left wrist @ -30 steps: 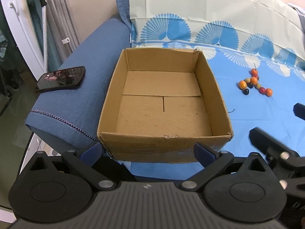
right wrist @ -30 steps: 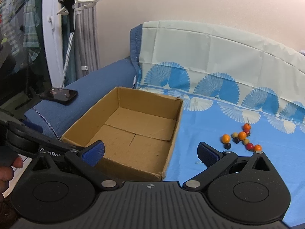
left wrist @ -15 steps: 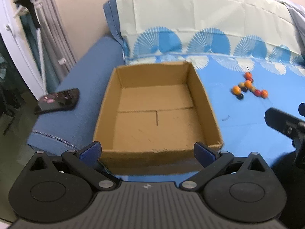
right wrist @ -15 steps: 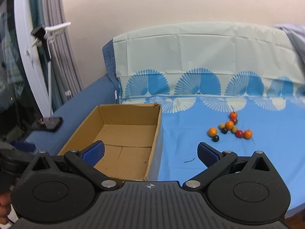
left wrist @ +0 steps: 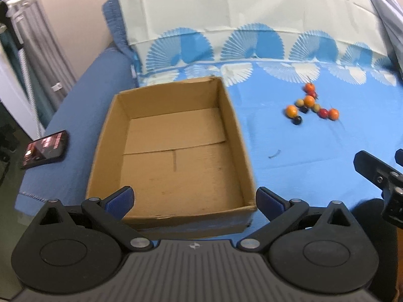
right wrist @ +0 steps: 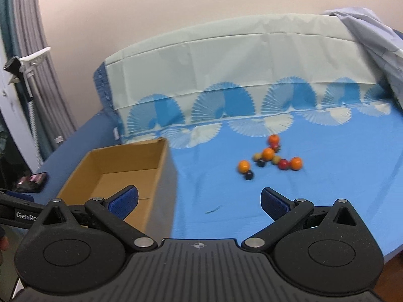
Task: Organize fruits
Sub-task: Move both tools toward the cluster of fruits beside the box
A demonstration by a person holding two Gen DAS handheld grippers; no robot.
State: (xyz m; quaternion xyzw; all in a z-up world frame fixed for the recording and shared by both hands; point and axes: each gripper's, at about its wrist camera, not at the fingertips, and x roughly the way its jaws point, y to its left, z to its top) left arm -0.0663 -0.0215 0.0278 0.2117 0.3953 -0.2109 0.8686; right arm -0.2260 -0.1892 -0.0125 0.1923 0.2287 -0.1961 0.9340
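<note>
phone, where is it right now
The phone lies on the plain blue sofa arm at the left of the left wrist view, just left of the cardboard box.

At the left edge I see a black smartphone [left wrist: 45, 149] with a lit screen on the dark blue sofa arm [left wrist: 83, 100]. A white clamp stand [right wrist: 30, 60] and grey curtain [right wrist: 35, 37] fill the upper left.

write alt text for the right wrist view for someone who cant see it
The open right gripper with blue-padded fingers points at a cluster of small orange, red, tan and black round fruits lying on a bright blue patterned cloth. An empty brown cardboard box sits to the left, with a black phone beyond it.
</note>
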